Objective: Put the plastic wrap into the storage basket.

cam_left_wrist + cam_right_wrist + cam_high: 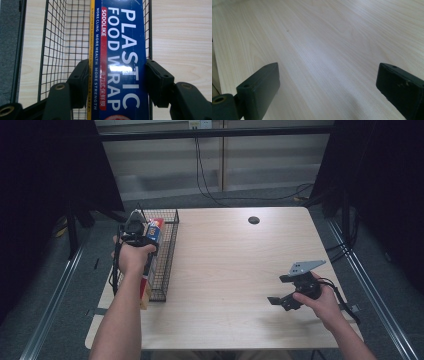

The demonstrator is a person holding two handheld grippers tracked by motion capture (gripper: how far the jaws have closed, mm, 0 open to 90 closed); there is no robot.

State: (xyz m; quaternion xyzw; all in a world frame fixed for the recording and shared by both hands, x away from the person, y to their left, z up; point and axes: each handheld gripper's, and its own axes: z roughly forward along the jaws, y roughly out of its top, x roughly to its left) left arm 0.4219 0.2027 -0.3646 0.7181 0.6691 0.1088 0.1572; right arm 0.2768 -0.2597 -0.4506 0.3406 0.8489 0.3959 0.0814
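High view: the left gripper (136,231) held a blue plastic wrap box (153,233) over the wire basket (170,251) at the counter's (230,270) nine-o'clock edge, while the right gripper (286,299) rested near four o'clock. Left gripper view: the jaws pinched the plastic wrap box (122,62) by its long sides, and the box's far end pointed toward twelve o'clock along the wire basket (62,45). Right gripper view: the jaws stood spread above bare counter (324,50). Likely hazard: the long box could snag on the basket's rim and twist in the grip if lowered askew.
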